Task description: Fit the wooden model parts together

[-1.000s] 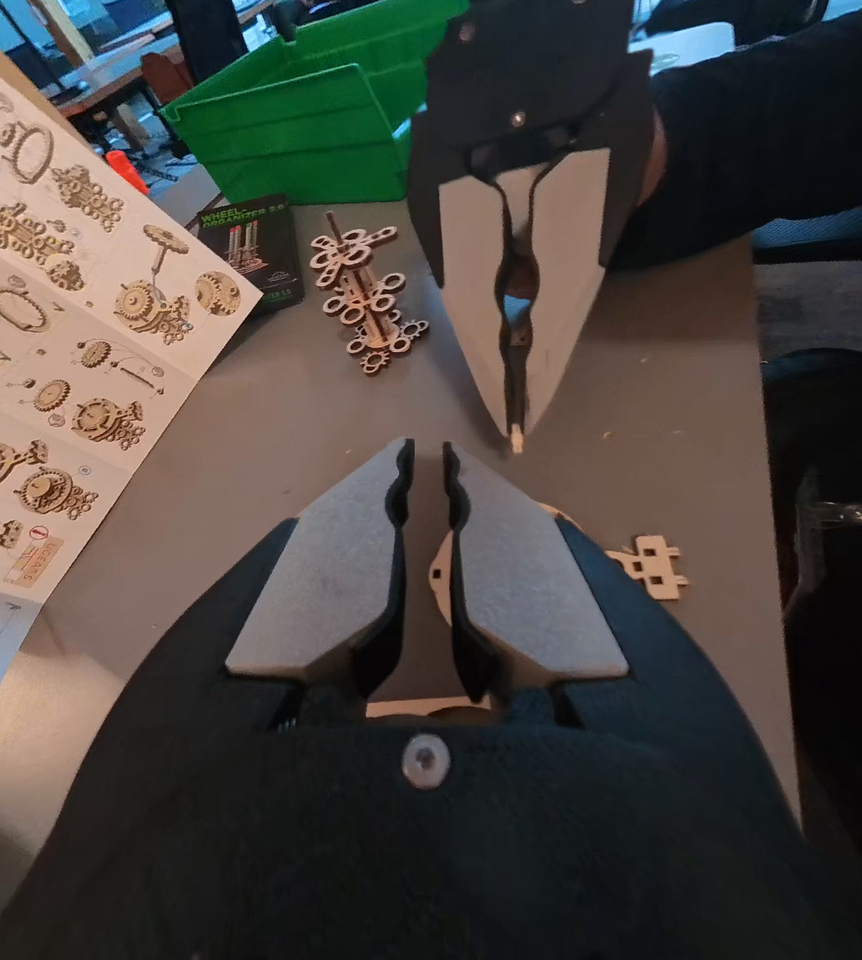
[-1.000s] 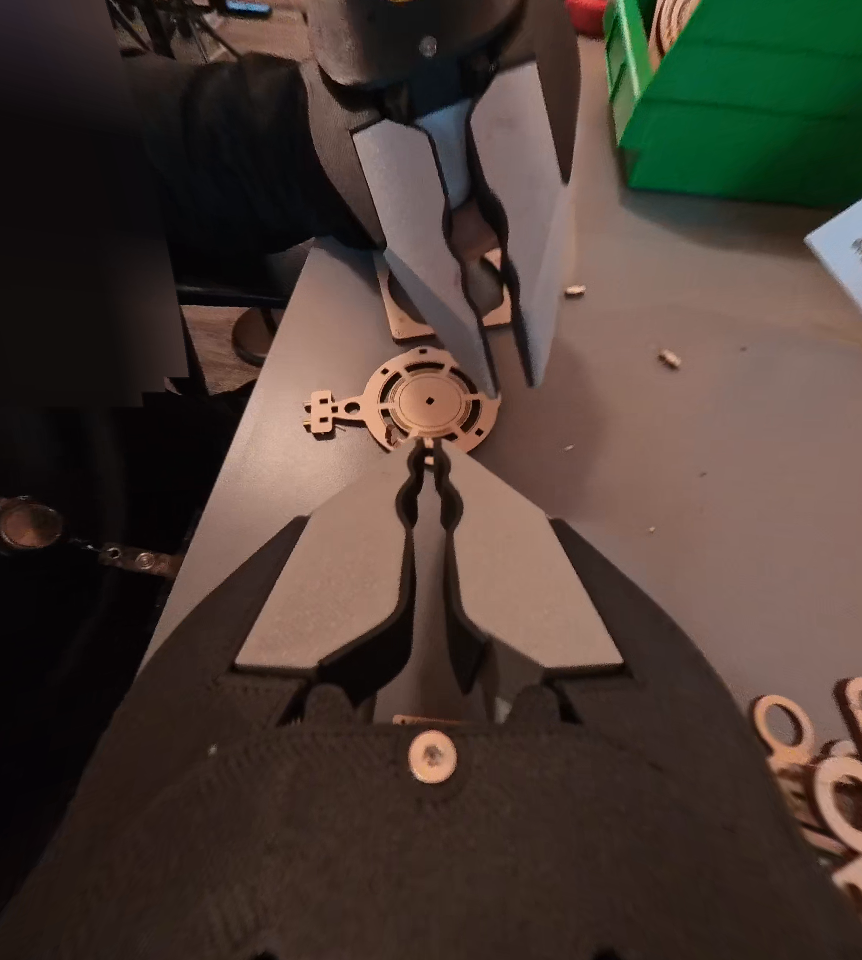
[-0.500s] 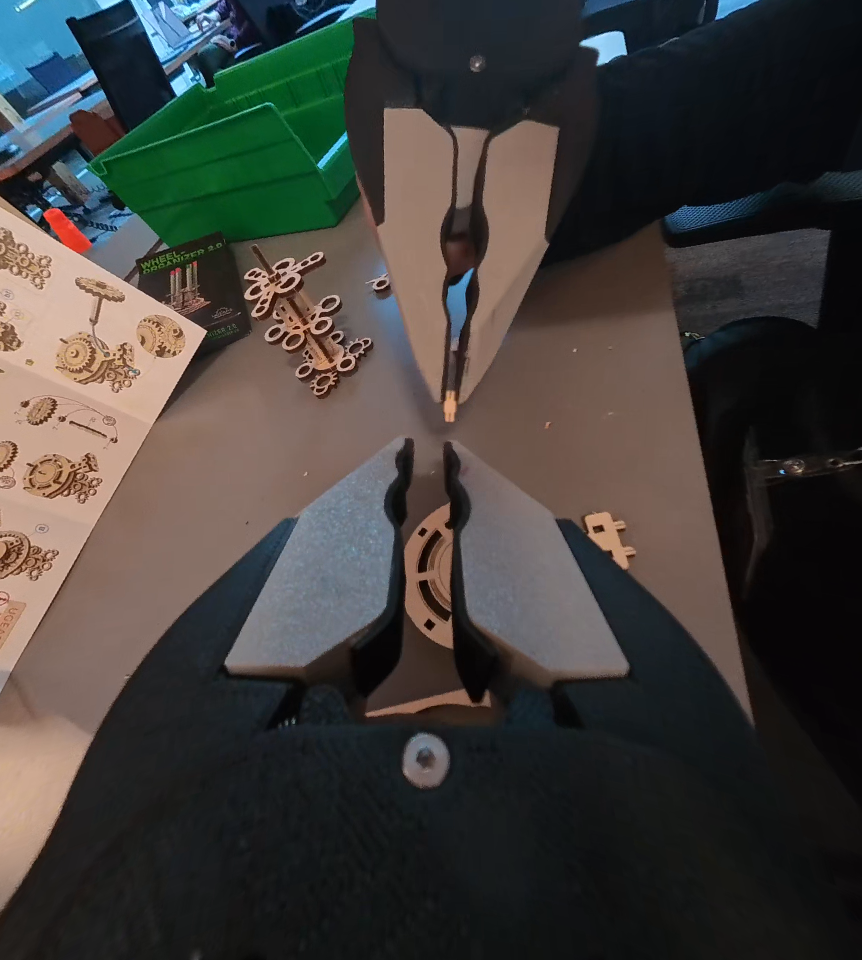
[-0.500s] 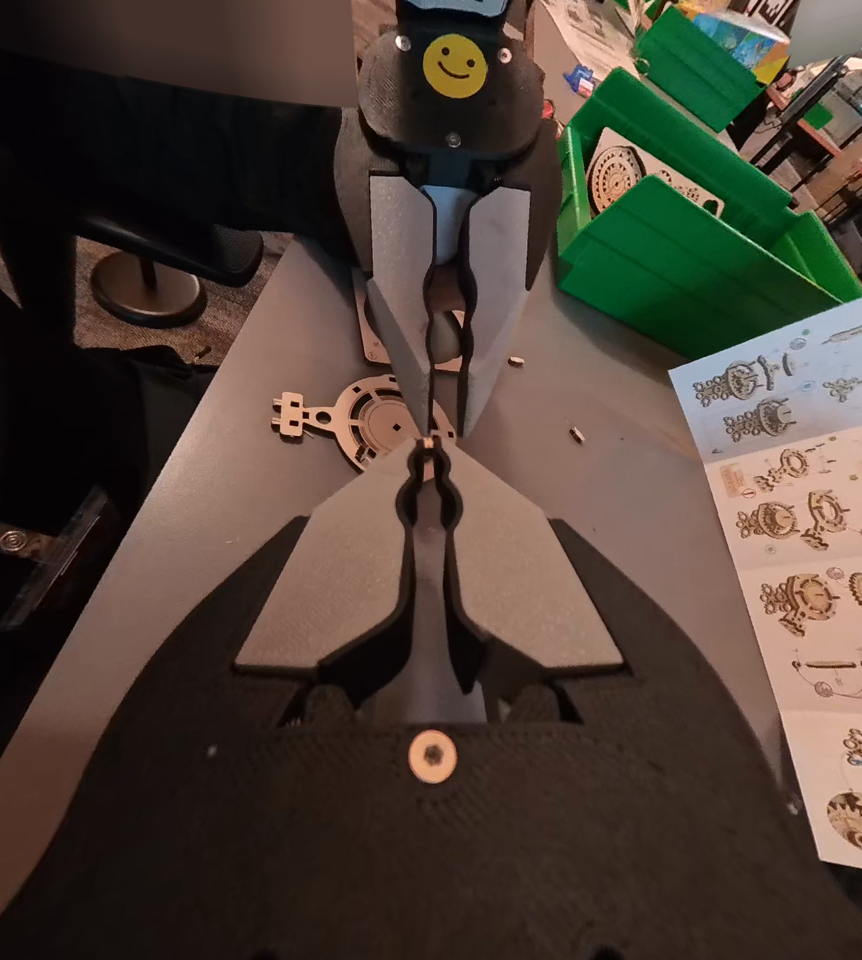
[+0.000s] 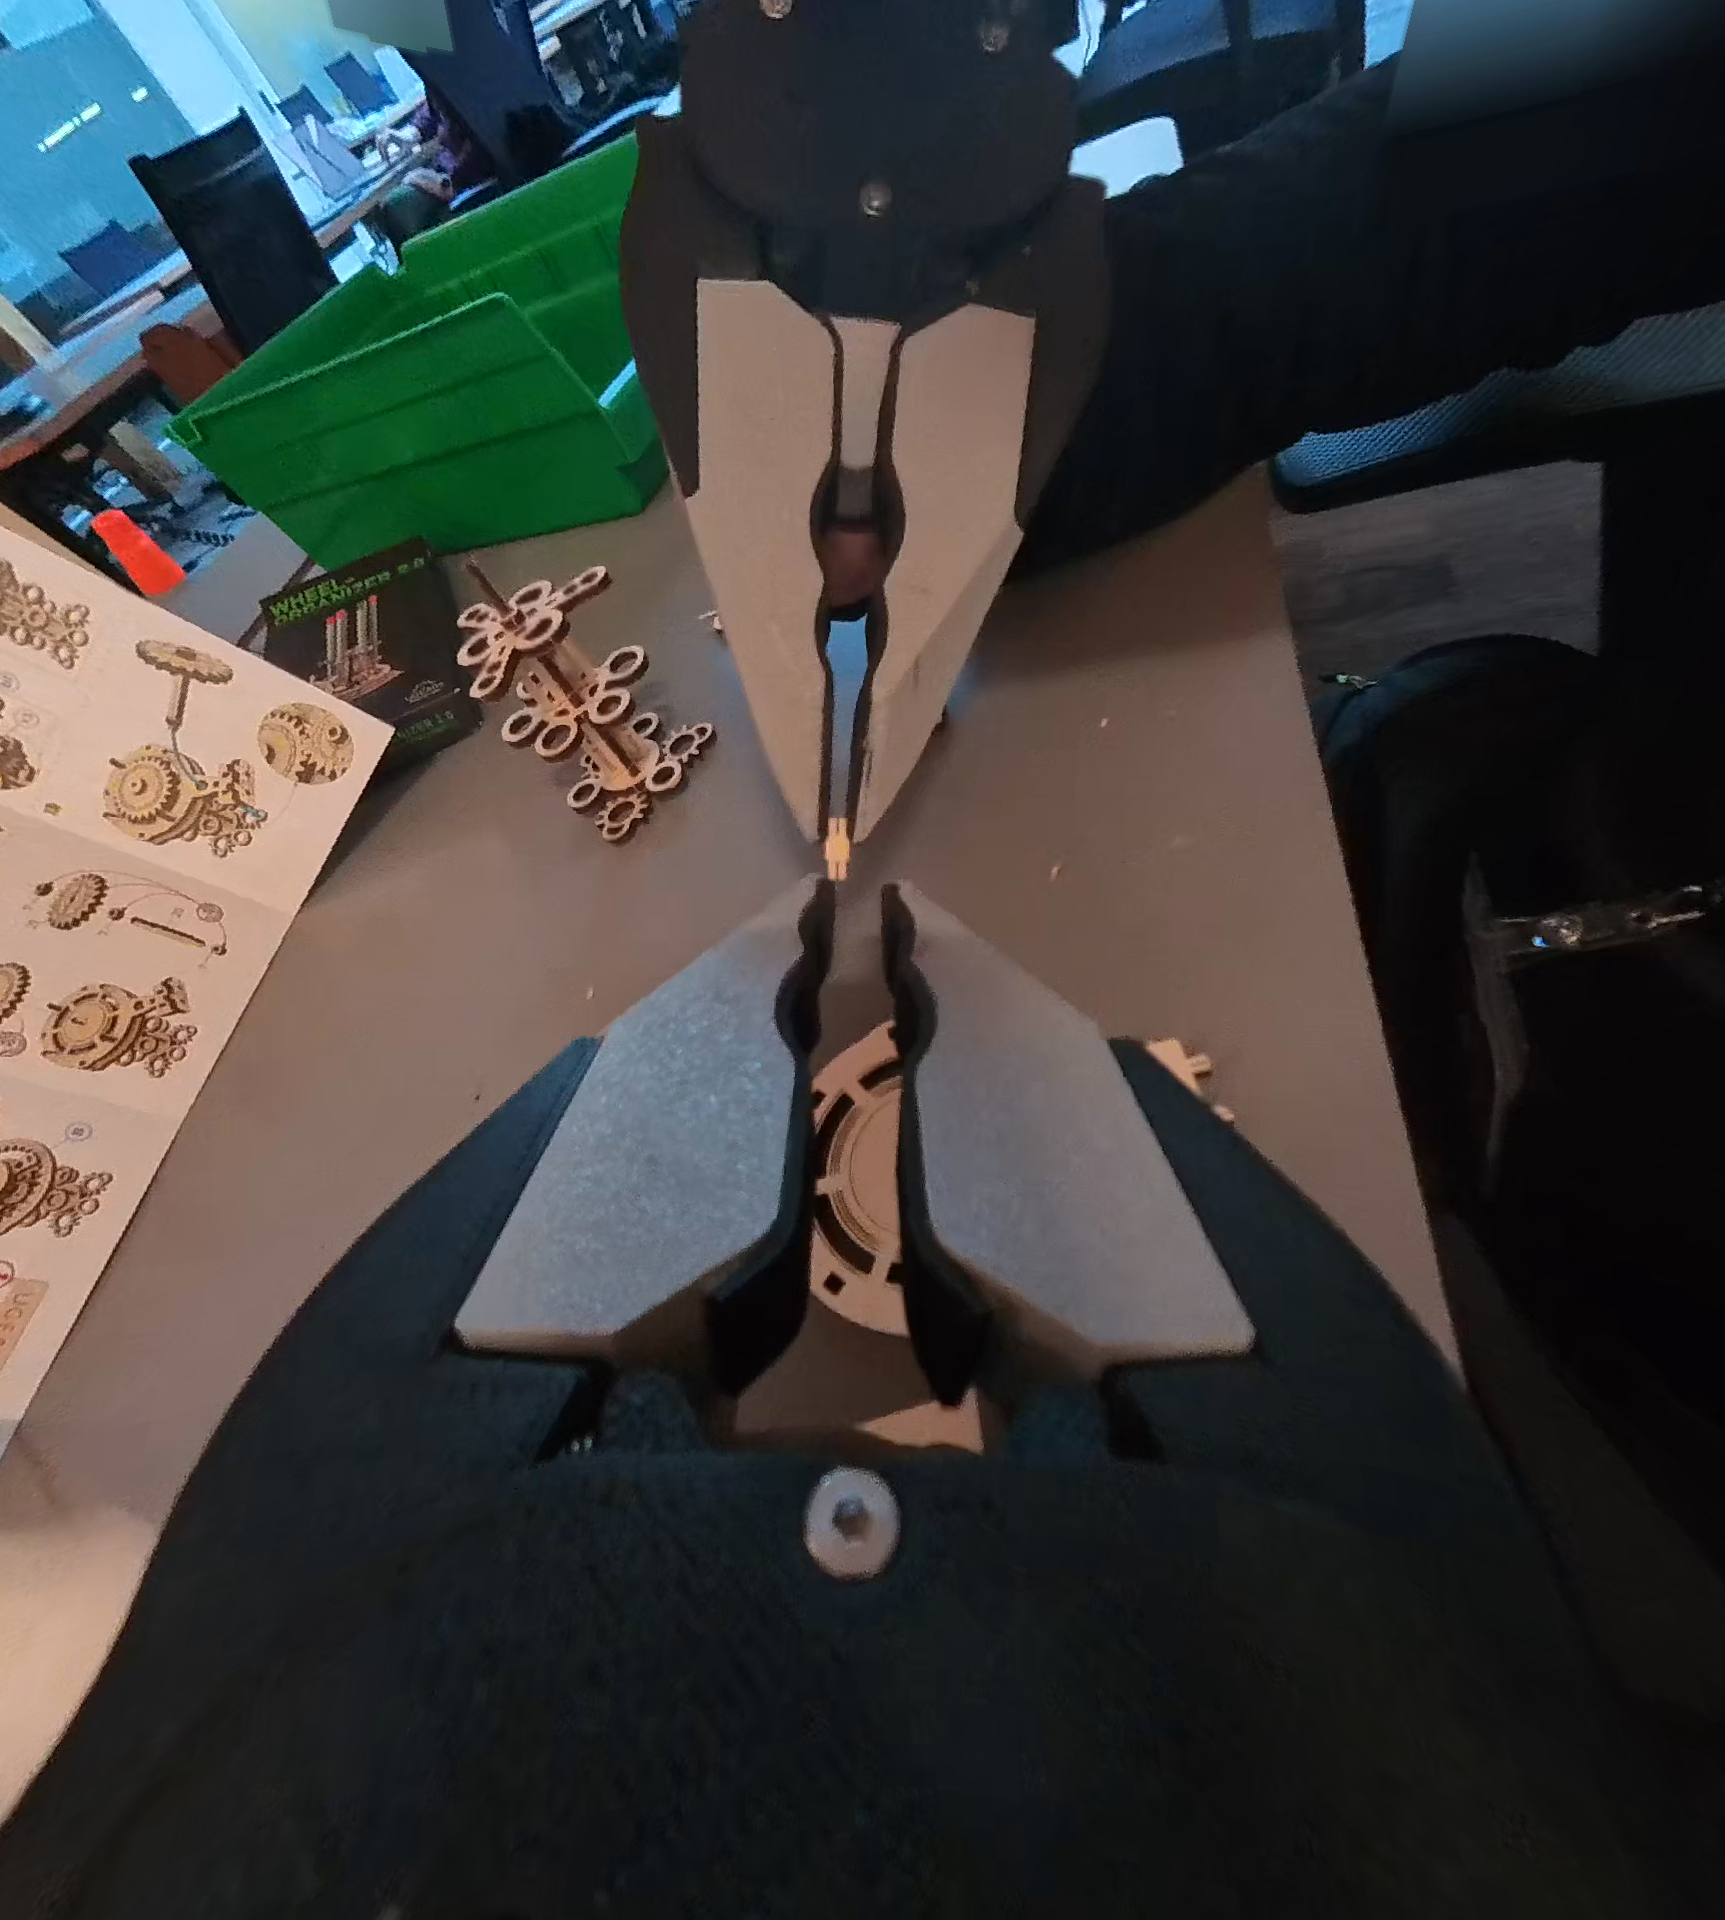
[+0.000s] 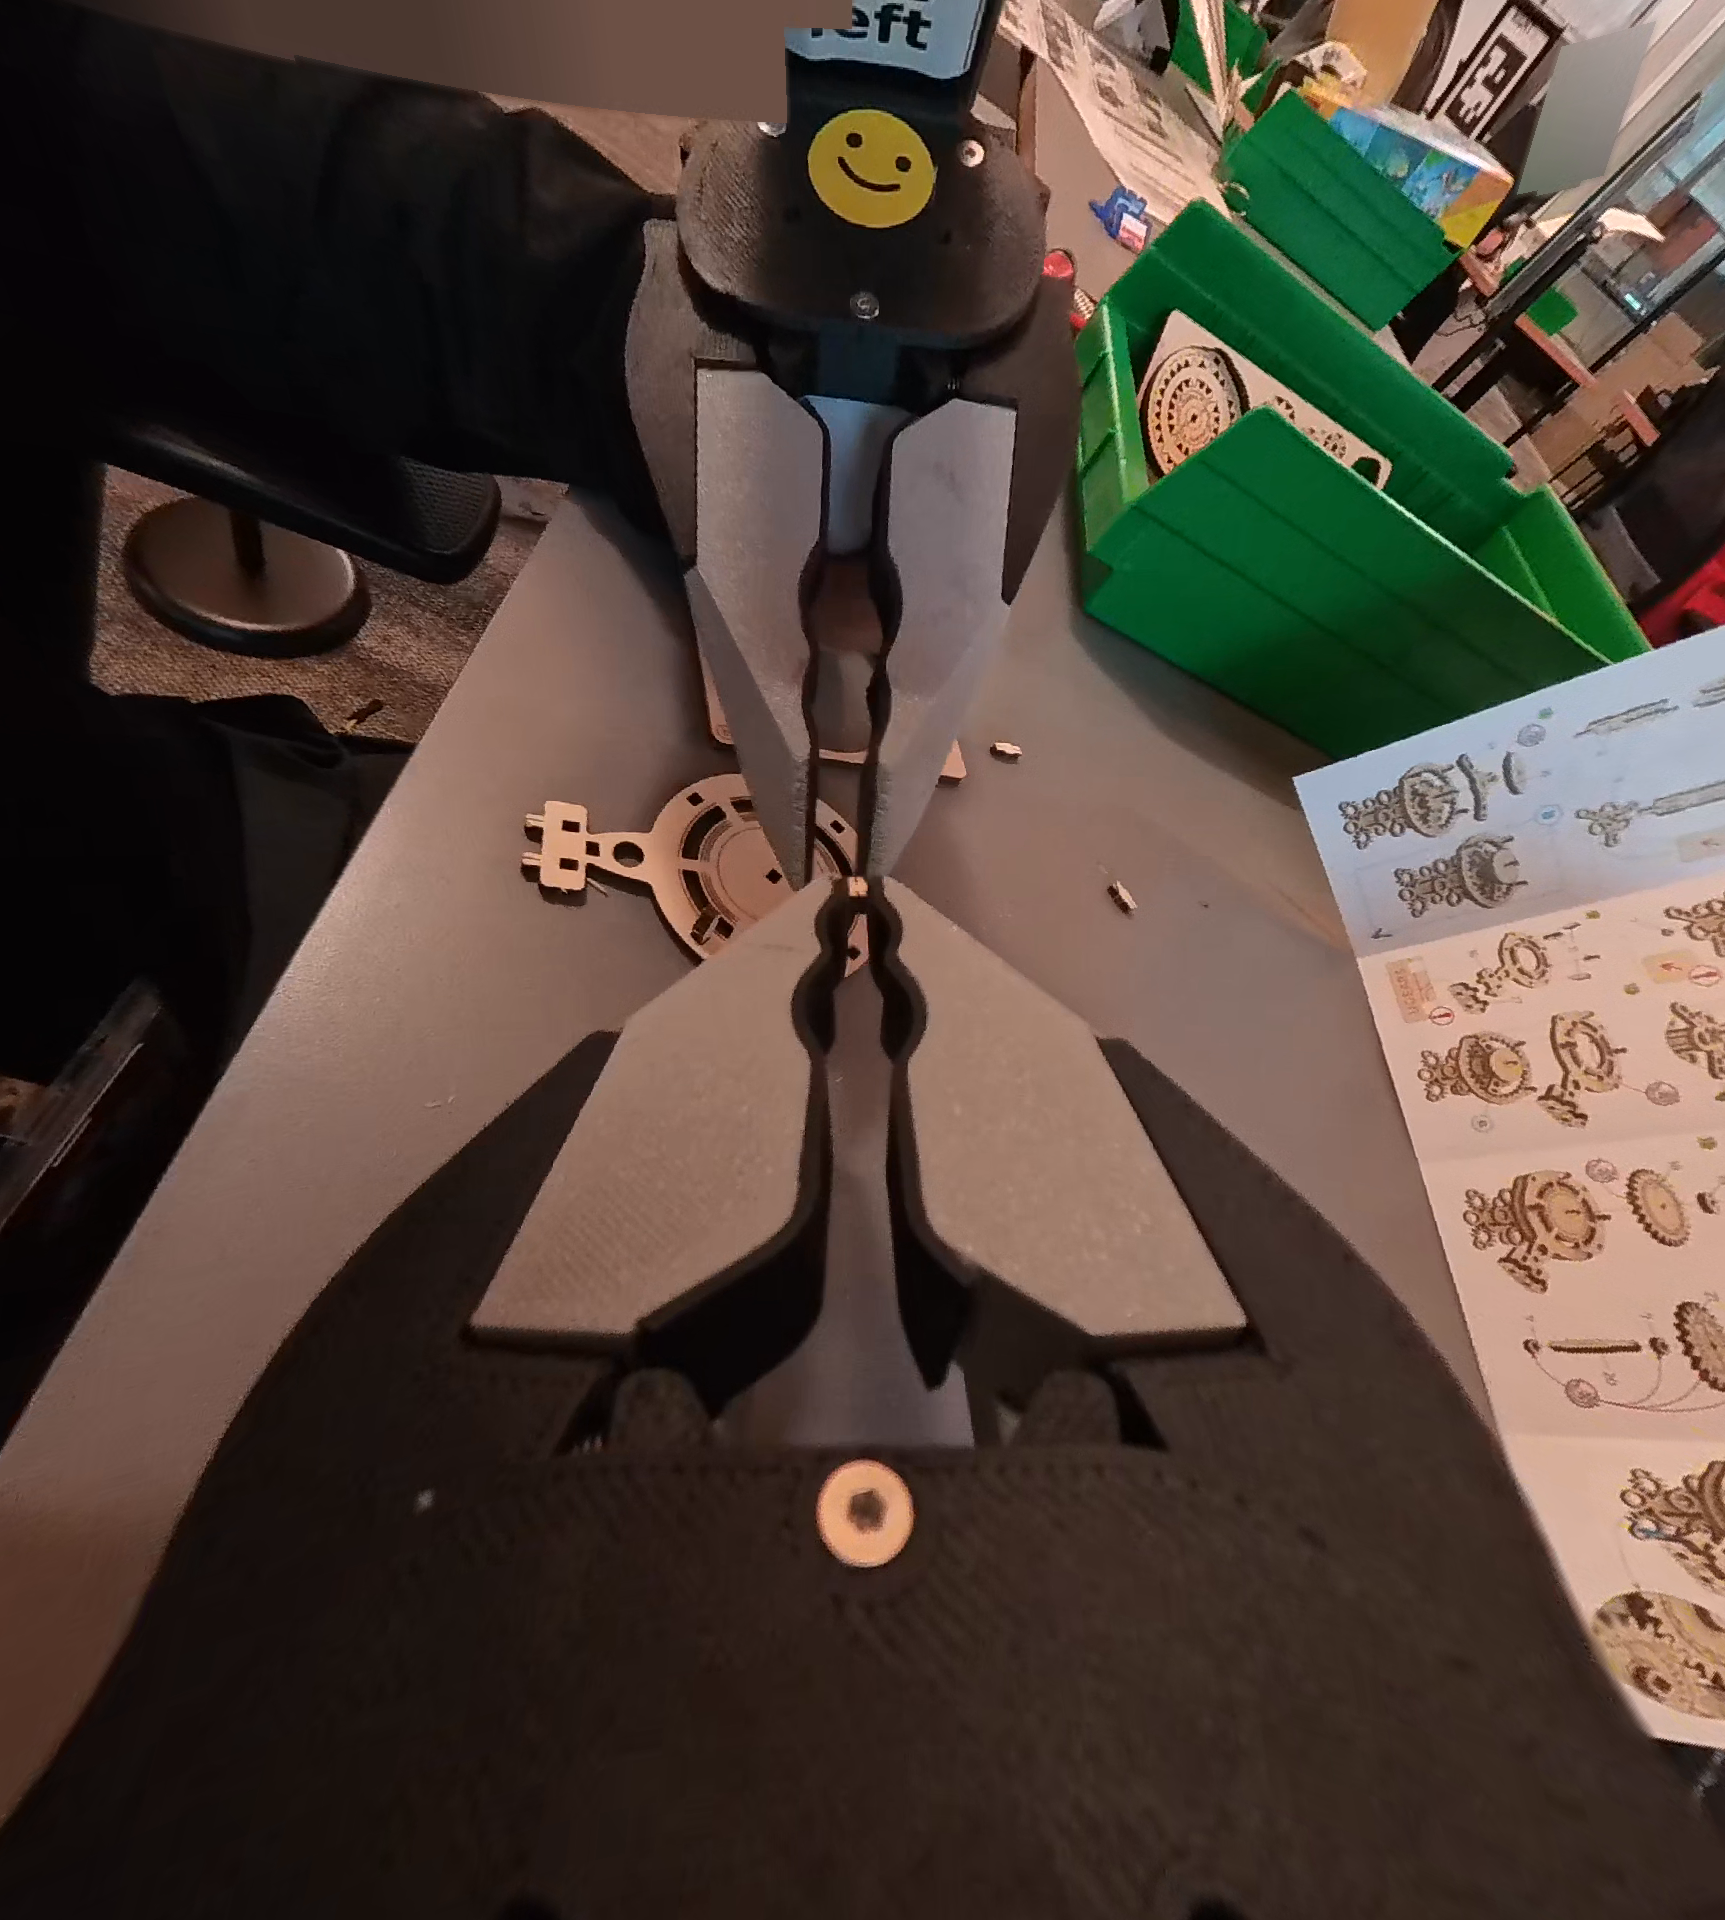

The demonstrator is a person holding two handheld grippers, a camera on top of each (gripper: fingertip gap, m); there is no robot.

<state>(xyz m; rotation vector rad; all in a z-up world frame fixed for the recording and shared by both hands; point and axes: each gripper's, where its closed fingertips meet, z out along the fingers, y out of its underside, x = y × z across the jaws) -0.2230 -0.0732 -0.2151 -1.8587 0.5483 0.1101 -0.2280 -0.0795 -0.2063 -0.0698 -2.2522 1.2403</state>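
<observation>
Between the two opposed grippers, above the grey table [image 5: 484,935], we are holding a tiny wooden peg [image 5: 838,847] pinched in the tips of the right gripper [image 6: 853,902], its long axis running along the fingers and pointing straight at the left gripper [image 5: 850,902]. The left gripper's fingers are standing slightly apart and holding nothing, the peg's free end sitting just at their mouth. Below the left gripper, flat on the table near its edge, we are looking at the round wooden disc with a keyed arm [image 6: 629,857]. We are judging that the peg must come down and toward the left gripper to reach the disc; the right gripper is the one carrying it.
</observation>
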